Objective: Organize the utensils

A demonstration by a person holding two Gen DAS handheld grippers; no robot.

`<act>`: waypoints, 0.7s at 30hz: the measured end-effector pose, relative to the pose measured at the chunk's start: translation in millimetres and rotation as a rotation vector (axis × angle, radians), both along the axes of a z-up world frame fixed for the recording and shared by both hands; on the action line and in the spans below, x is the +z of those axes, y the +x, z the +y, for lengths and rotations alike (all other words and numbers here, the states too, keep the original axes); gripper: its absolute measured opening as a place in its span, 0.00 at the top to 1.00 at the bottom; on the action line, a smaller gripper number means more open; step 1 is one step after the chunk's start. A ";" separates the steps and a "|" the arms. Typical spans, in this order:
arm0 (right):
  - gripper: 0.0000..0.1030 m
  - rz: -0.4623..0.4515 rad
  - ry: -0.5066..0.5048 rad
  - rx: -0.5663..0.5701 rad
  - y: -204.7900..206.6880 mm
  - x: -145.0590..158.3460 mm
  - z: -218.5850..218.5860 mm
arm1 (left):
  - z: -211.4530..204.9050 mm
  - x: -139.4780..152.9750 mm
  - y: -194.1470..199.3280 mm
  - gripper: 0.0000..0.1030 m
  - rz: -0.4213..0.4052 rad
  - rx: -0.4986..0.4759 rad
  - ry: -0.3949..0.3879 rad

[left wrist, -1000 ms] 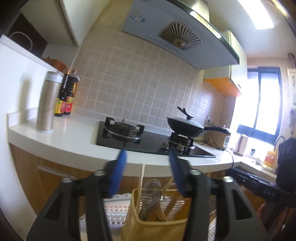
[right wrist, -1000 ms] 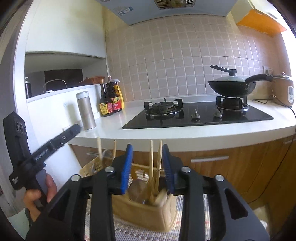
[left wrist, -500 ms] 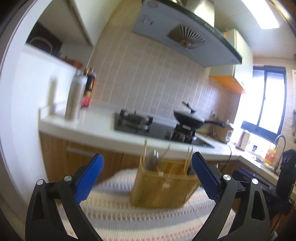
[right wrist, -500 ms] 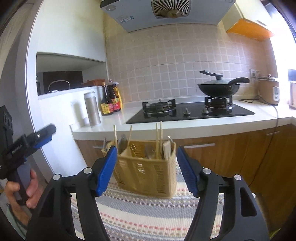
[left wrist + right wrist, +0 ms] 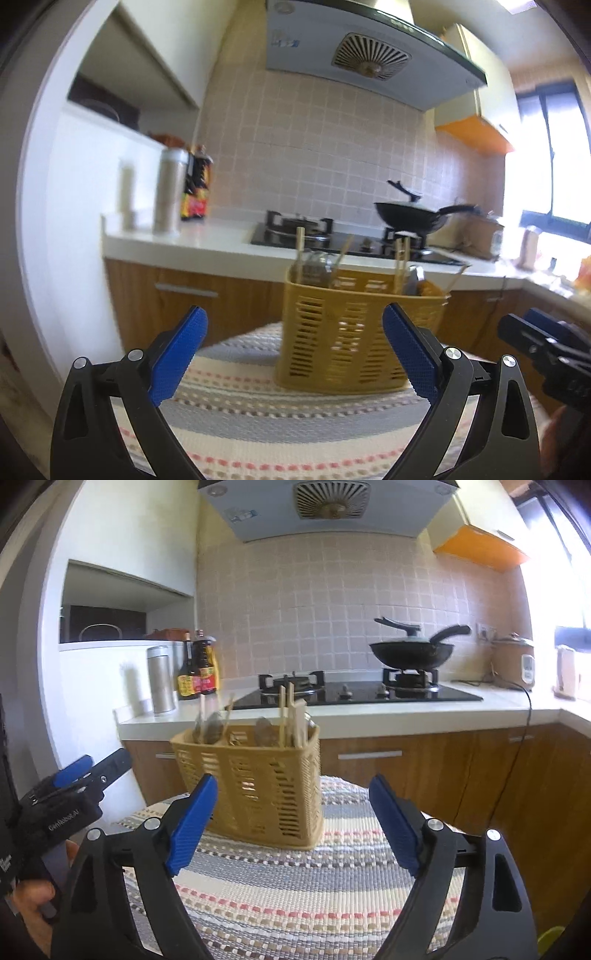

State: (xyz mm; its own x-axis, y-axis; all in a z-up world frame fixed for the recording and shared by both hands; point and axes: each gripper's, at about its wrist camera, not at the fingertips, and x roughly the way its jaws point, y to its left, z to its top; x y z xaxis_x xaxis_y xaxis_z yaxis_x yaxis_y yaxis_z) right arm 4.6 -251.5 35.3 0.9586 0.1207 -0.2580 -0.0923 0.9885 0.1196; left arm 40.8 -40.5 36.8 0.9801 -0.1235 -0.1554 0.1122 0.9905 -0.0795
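Our left gripper [image 5: 293,350] stands wide apart, empty. Our right gripper [image 5: 291,821] is opening, nothing pressed between its pads. The yellow utensil basket [image 5: 255,782] sits just ahead on the striped mat [image 5: 295,886]. Risk, we judge: a low approach clips the basket and tips out the chopsticks [image 5: 286,712].

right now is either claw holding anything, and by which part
Nothing is held. The left claw stands wide open and the right claw is opening, both empty, short of the yellow utensil basket standing on the striped mat.
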 end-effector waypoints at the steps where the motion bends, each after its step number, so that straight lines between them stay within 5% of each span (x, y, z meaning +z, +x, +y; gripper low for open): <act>1: 0.22 0.006 0.002 -0.021 1.9 -6.4 -1.7 | -1.4 -2.8 -2.1 0.10 -0.032 0.046 0.029; 3: 0.22 0.008 0.019 -0.050 3.4 -15.0 -5.5 | -3.1 -8.1 -3.8 0.10 -0.058 0.105 0.072; 8: 0.21 0.025 -0.045 -0.064 7.2 -24.3 6.1 | 3.0 -19.6 11.6 0.09 0.043 0.082 0.060; 21: 0.17 0.058 -0.048 -0.099 10.6 -29.6 4.3 | -1.7 -23.2 12.5 0.08 0.050 0.086 0.106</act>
